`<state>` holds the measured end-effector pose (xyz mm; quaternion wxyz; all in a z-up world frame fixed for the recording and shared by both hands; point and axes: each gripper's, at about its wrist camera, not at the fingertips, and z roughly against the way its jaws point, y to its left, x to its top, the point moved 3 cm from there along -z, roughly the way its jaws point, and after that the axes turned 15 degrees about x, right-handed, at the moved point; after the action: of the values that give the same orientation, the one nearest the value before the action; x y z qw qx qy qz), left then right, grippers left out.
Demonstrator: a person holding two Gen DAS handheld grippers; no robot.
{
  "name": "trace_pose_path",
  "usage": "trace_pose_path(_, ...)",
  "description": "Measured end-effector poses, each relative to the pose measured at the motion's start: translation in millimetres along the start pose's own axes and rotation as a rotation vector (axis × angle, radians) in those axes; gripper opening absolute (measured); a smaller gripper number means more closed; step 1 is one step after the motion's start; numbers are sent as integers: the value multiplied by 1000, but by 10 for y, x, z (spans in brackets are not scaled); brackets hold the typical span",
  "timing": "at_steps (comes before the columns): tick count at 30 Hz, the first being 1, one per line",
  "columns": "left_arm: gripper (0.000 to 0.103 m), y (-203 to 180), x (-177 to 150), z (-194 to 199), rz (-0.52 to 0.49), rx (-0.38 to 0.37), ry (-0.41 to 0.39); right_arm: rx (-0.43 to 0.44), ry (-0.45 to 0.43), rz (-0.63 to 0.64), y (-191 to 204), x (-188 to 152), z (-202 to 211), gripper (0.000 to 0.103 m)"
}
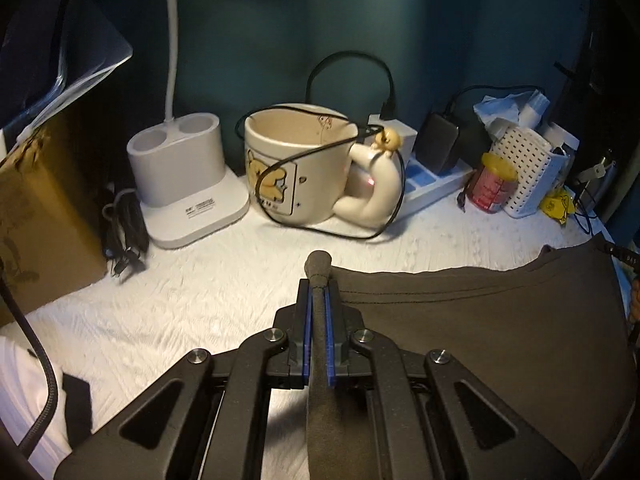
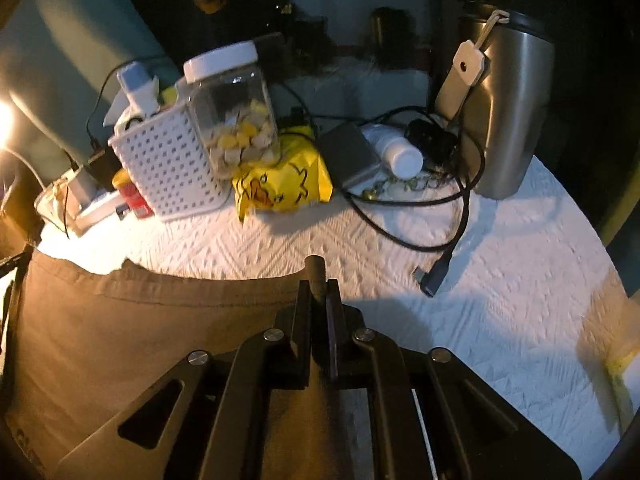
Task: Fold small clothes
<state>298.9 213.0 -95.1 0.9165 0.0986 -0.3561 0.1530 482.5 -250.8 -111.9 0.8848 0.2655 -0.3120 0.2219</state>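
A small dark brown garment point(image 1: 480, 340) lies spread on the white textured table cover point(image 1: 192, 300). In the left wrist view my left gripper point(image 1: 319, 292) is shut on the garment's left edge, and a pinched fold of cloth pokes out past the fingertips. The same garment point(image 2: 140, 340) fills the lower left of the right wrist view. There my right gripper point(image 2: 319, 290) is shut on its right edge, with a fold of cloth clamped between the pads. The hemmed top edge runs stretched between the two grippers.
Behind the left gripper stand a cream mug point(image 1: 300, 164) wrapped by a black cable, a white lamp base point(image 1: 188, 176), a cardboard box point(image 1: 40, 216) and a power strip. Near the right gripper are a white basket point(image 2: 168, 168), a plastic jar point(image 2: 232, 108), a yellow packet point(image 2: 284, 184), a loose cable point(image 2: 436, 276) and a steel tumbler point(image 2: 508, 108).
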Motion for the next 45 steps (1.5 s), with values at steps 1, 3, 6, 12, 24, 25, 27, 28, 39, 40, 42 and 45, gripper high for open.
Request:
trace_pose_path(1,4,-3,20,-18,3,0,0,-3,-1,-3,-15,1,-8,7)
trace_pose_path(3,4,-27,50,-65,-1,5,-2,-6,-6,-11,-47,10,-27,7)
trace_pose_path(6,4,-76,26,-159,-41,44,7,-10,-4,-19,-74,10,-69,7)
trace_pose_path(12,4,-142,-77,-317,-101,88,49,-29,23,-37,-99,-18,-177,7)
trace_pose_path(24,10,-20,-197,-202,-49,102,107,-175,11,-23,-7,-22,-72,8)
trace_pose_path(25,10,12,-206,-157,-41,104,102,-180,9,-18,4,-20,-44,12)
trace_pose_path(27,10,74,-228,-62,-21,115,98,-192,3,-7,54,-33,46,19)
trace_pose_path(28,10,97,-242,-11,-13,116,94,-193,3,-7,65,-34,74,25)
trace_pose_path(39,32,-79,-359,493,31,41,31,-206,-12,-7,345,-254,566,34)
trace_pose_path(40,44,-81,-380,570,40,26,18,-206,-13,-5,368,-280,601,34)
trace_pose_path(42,49,-90,-418,703,51,4,-6,-208,-16,-1,430,-364,713,34)
trace_pose_path(45,49,-162,-491,861,50,-29,-21,-210,-22,-13,467,-488,852,34)
